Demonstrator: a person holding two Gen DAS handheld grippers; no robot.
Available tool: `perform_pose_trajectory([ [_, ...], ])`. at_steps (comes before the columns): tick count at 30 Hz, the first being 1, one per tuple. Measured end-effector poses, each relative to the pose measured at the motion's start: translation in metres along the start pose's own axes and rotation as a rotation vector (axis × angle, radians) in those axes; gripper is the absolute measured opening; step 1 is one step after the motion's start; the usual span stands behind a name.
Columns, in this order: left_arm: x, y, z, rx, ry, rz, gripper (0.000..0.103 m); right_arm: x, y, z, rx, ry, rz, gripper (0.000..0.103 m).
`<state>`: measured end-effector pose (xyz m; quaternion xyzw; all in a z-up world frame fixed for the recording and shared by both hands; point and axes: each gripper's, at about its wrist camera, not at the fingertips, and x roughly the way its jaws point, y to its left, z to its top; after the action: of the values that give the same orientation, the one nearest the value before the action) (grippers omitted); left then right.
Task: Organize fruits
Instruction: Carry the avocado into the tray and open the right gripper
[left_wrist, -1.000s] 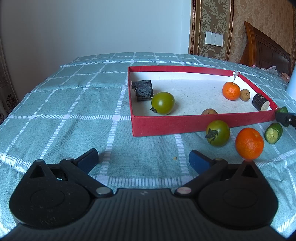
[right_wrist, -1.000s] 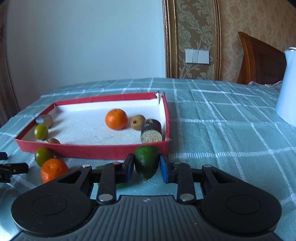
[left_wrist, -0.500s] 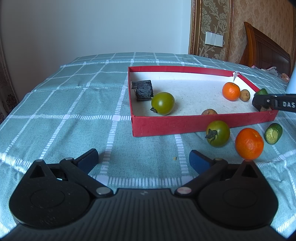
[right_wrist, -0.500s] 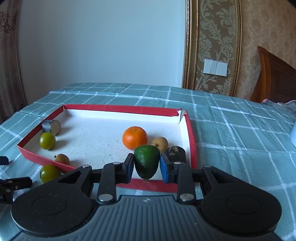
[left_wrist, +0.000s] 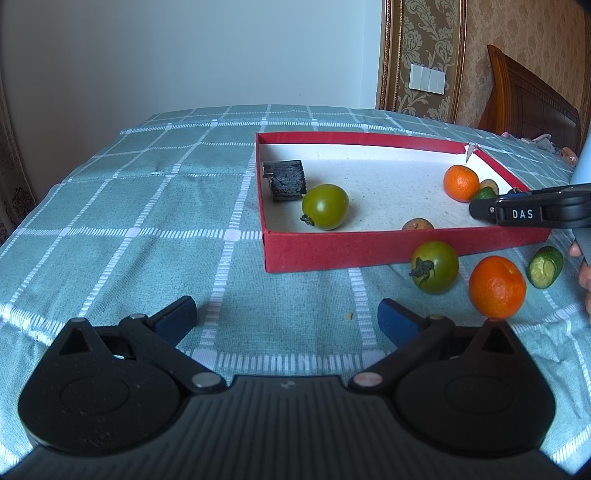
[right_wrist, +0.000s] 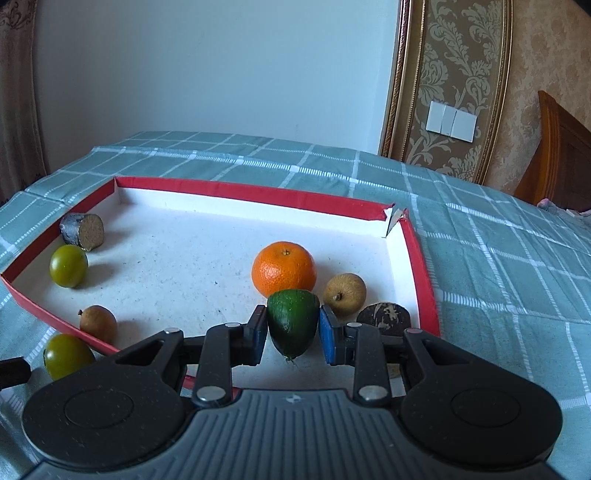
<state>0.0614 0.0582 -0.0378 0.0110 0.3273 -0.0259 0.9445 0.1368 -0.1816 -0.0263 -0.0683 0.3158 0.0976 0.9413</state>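
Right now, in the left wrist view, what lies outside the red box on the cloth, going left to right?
green tomato → orange → cut cucumber piece. All three sit on the checked cloth in front of the red box.

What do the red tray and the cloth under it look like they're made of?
The red tray looks like cardboard with a matte, perhaps felt-like red covering: its thin walls are torn and bent at one corner, and the white inside looks papery. The cloth seems woven fabric, teal with white check lines; it shows soft wrinkles and no shine.
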Motion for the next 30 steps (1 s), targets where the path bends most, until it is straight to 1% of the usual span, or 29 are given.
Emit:
perform_pose_trajectory([
  [25, 0.0006, 0.0000, 0.0002, 0.000, 0.000, 0.000, 0.103, 0.0024, -0.0055, 0.0004, 0.029, 0.003, 0.019, 0.030],
  [29, 0.0007, 0.0000, 0.0001, 0.000, 0.000, 0.000, 0.103, 0.0021, -0.0068, -0.0002, 0.037, 0.006, 0.024, 0.032],
  [30, 0.0007, -0.0001, 0.0001, 0.000, 0.000, 0.000, 0.103, 0.0019, -0.0075, -0.0005, 0.041, 0.007, 0.024, 0.034],
])
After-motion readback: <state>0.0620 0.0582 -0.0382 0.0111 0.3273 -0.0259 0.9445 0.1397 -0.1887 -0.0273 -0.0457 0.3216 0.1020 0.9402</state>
